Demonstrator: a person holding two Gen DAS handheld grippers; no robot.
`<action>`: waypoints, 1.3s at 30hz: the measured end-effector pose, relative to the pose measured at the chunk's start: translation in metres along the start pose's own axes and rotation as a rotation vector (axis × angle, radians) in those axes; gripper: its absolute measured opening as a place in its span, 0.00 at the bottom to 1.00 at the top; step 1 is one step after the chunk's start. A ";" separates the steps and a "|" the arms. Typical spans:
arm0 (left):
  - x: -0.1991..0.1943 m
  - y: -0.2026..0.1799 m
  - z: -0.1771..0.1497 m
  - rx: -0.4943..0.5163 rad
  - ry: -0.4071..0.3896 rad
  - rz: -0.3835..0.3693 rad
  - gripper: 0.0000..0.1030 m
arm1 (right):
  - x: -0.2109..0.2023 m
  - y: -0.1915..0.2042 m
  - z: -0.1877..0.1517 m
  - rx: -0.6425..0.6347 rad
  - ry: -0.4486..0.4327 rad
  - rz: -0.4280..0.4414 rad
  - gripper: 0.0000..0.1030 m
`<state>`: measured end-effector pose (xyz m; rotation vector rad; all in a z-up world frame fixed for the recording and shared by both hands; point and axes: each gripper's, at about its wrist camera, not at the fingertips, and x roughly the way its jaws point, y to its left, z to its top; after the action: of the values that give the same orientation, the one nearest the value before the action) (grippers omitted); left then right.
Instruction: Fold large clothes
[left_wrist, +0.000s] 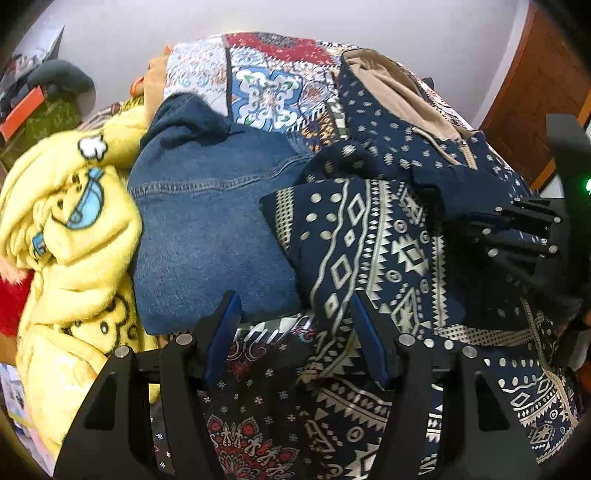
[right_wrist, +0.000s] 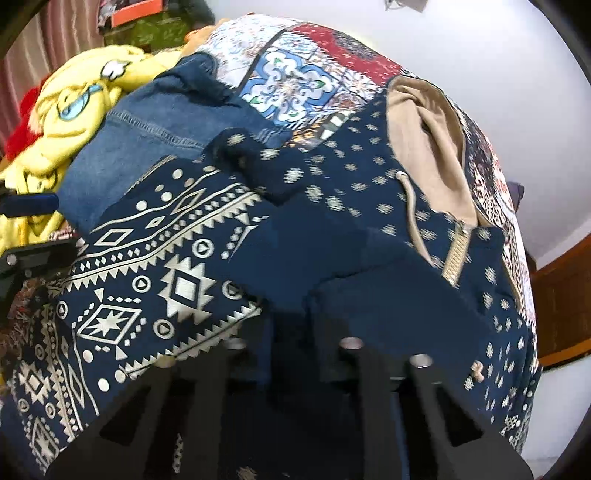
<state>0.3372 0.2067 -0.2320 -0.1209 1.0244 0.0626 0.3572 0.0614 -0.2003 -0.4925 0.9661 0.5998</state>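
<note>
The navy patterned hoodie (right_wrist: 258, 258) lies spread over a patchwork bedcover (right_wrist: 295, 85), its tan-lined hood (right_wrist: 424, 140) toward the far wall and a folded sleeve laid across its front. The right gripper (left_wrist: 517, 229) is closed, its jaws buried in the plain navy fabric near the zip; in its own view the fingertips are hidden under the cloth, so how much cloth it has caught cannot be told. The left gripper (left_wrist: 295, 332) stands partly open, its blue pads (left_wrist: 225, 332) poised over the hoodie's lower edge with nothing pinched between them.

The likely trouble is a shallow or single-layer pinch on the right: lifting then would drag one layer and skew the fold, or the cloth would slip free. The left jaws sit just beside the folded jeans (left_wrist: 207, 229), so closing carelessly could snag denim or the bedcover along with the hoodie. The drawstring (right_wrist: 410, 206) could also catch in a fold.

Beyond the jeans lies a yellow fleece blanket (left_wrist: 74, 240) printed with cartoon figures. No brand, label or legible writing shows anywhere.
</note>
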 end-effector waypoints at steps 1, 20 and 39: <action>-0.003 -0.003 0.001 0.008 -0.006 0.006 0.59 | -0.004 -0.003 -0.001 0.020 -0.009 0.018 0.10; 0.008 -0.060 0.015 0.098 0.017 0.111 0.63 | -0.125 -0.135 -0.069 0.369 -0.203 -0.012 0.10; 0.041 -0.045 0.003 0.025 0.099 0.181 0.77 | -0.084 -0.231 -0.193 0.708 0.053 -0.012 0.10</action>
<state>0.3656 0.1625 -0.2622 -0.0081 1.1327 0.2104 0.3580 -0.2513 -0.1932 0.1189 1.1476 0.2033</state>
